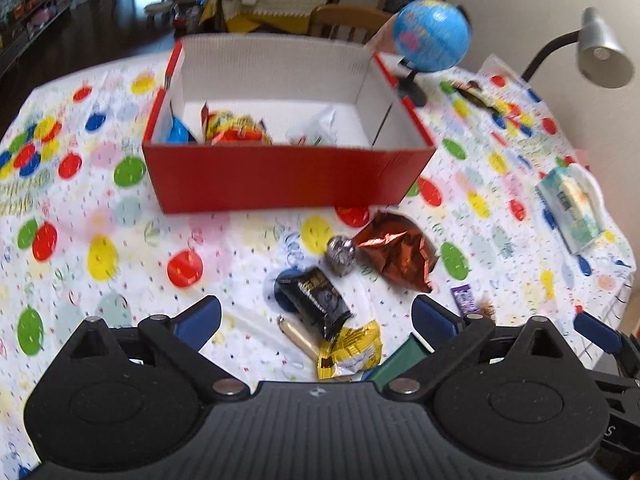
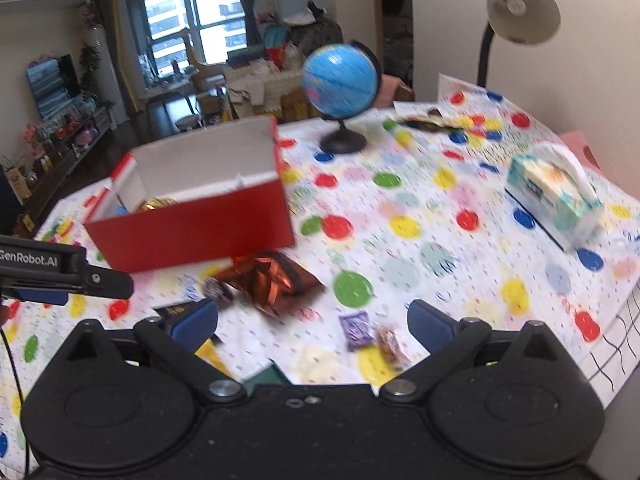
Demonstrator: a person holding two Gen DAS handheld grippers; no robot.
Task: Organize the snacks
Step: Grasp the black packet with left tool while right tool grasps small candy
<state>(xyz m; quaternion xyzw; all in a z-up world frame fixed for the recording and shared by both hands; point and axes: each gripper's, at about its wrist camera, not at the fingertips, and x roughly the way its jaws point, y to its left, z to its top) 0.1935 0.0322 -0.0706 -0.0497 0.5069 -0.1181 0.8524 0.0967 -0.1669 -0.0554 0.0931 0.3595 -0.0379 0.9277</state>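
Observation:
A red box (image 1: 280, 176) with a white inside stands on the dotted tablecloth and holds several snack packs (image 1: 236, 128). In front of it lie loose snacks: a copper foil bag (image 1: 396, 252), a silver foil ball (image 1: 341, 254), a black packet (image 1: 320, 300), a yellow packet (image 1: 352, 352) and a small purple one (image 1: 463, 300). My left gripper (image 1: 316, 316) hangs open over the black and yellow packets, holding nothing. My right gripper (image 2: 312, 320) is open too, above the purple packet (image 2: 354, 330) and a brown wrapped sweet (image 2: 390, 344), with the copper bag (image 2: 272, 280) just ahead.
A blue globe (image 2: 340, 80) on a black stand sits behind the box (image 2: 192, 228). A desk lamp (image 2: 520, 8) rises at the back right. A tissue pack (image 2: 556, 200) lies at the right. The left gripper's body (image 2: 60, 276) juts in from the left edge of the right wrist view.

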